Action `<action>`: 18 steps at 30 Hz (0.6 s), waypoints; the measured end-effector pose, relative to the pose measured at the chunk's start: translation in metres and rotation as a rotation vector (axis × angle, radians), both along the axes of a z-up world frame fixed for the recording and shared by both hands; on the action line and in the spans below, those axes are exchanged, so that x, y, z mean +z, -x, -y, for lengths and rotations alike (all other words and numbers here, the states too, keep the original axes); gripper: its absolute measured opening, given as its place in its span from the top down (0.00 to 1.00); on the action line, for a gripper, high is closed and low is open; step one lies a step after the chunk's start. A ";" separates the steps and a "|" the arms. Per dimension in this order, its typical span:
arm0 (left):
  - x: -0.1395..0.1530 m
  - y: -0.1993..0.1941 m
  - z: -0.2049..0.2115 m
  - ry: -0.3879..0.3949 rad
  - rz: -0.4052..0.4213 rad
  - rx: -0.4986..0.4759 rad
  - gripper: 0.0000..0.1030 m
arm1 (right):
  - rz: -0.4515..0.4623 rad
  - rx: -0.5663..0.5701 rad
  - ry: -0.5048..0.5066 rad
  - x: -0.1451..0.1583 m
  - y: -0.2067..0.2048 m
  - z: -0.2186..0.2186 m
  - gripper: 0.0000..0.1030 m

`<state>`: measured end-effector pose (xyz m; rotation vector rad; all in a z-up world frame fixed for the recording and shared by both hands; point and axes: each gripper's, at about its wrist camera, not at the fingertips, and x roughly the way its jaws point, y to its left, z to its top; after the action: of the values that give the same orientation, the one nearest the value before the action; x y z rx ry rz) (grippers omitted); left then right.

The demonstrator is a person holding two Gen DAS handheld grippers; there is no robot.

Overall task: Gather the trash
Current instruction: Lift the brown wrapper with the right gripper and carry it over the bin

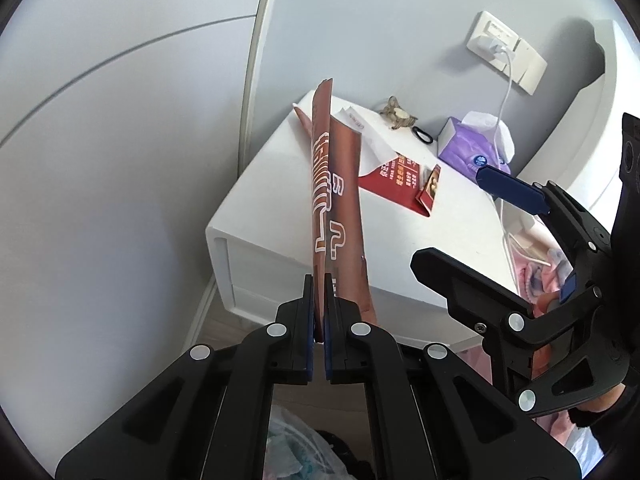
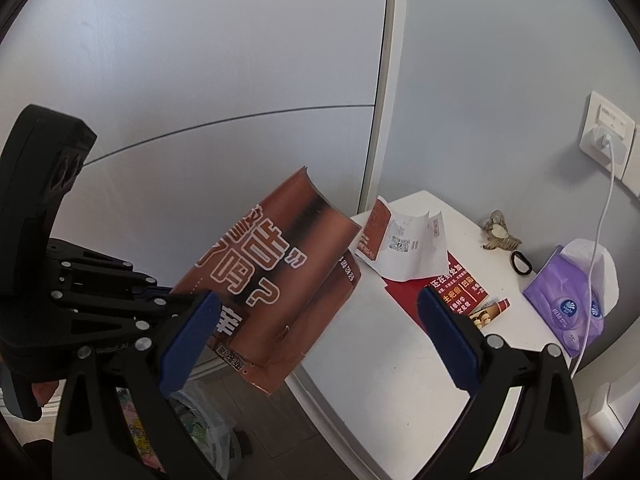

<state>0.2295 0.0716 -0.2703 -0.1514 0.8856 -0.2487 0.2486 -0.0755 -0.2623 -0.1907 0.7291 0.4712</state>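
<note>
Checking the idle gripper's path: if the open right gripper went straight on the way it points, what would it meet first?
Probably the white cabinet top, near the red flyer; the right gripper is empty. Depth is unclear.

The left gripper (image 1: 319,312) points forward and down, its two black fingers (image 1: 300,320) pressed together on the bottom edge of a brown wrapper (image 1: 332,200), which stands up toward twelve o'clock between the blue pads. The right gripper (image 2: 320,312) sits at about three o'clock from the left one — its blue-tipped fingers (image 2: 448,328) spread wide apart, nothing between them. Part of a hand (image 2: 40,392) shows behind the left gripper's body in the right wrist view.
</note>
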 end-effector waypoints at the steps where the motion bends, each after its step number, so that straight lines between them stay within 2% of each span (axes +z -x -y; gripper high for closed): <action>1: 0.003 0.003 -0.001 -0.002 0.004 0.003 0.98 | 0.002 0.001 -0.001 0.002 0.002 0.000 0.07; 12: 0.031 0.048 -0.013 -0.029 0.040 0.030 0.98 | 0.023 0.044 -0.023 0.031 0.038 -0.012 0.07; 18: 0.035 0.081 -0.024 -0.044 0.041 0.059 0.98 | 0.027 0.094 -0.019 0.038 0.069 -0.030 0.07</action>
<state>0.1485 0.0953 -0.2351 -0.1307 0.8444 -0.1763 0.1801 -0.0454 -0.2241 -0.2137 0.6911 0.5637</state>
